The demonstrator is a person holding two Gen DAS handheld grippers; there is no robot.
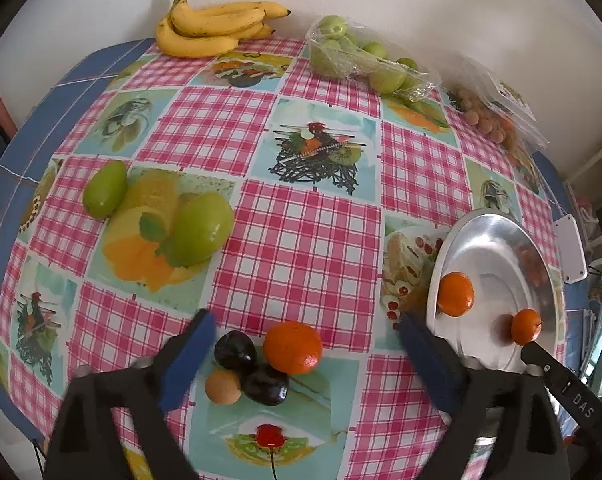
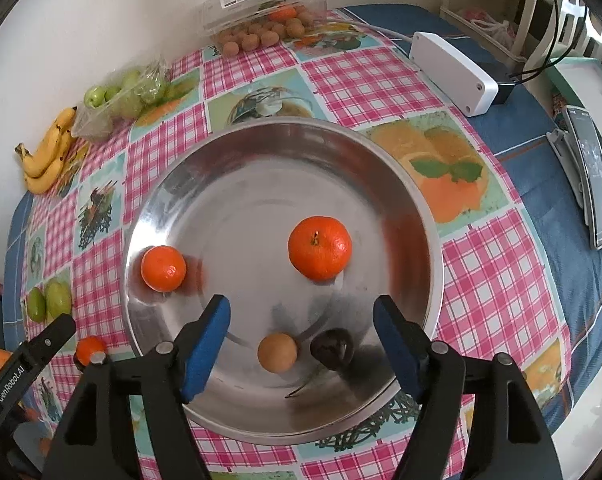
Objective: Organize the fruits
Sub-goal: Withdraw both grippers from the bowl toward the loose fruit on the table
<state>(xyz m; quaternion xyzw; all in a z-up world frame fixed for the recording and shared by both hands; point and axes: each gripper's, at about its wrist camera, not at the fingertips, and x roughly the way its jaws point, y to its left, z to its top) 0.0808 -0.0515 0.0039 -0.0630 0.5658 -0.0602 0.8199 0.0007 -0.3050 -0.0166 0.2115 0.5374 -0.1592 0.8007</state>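
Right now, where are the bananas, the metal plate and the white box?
bananas (image 1: pixel 209 28): left wrist view, middle of bunch.
metal plate (image 2: pixel 261 184): right wrist view, bare inner surface.
white box (image 2: pixel 453 72): right wrist view, top face.

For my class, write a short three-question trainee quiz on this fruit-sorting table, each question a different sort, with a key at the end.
1. True or false: the round silver metal plate holds two orange mandarins.
2. Which fruit lies against the wall, outside any packaging? A) the yellow banana bunch B) red strawberries C) a pineapple
3. Fill in: between the open fingers of the left gripper, beside an orange mandarin and a small tan round fruit, lie two dark ____ plums.

Key: 1 true; 2 A; 3 purple.
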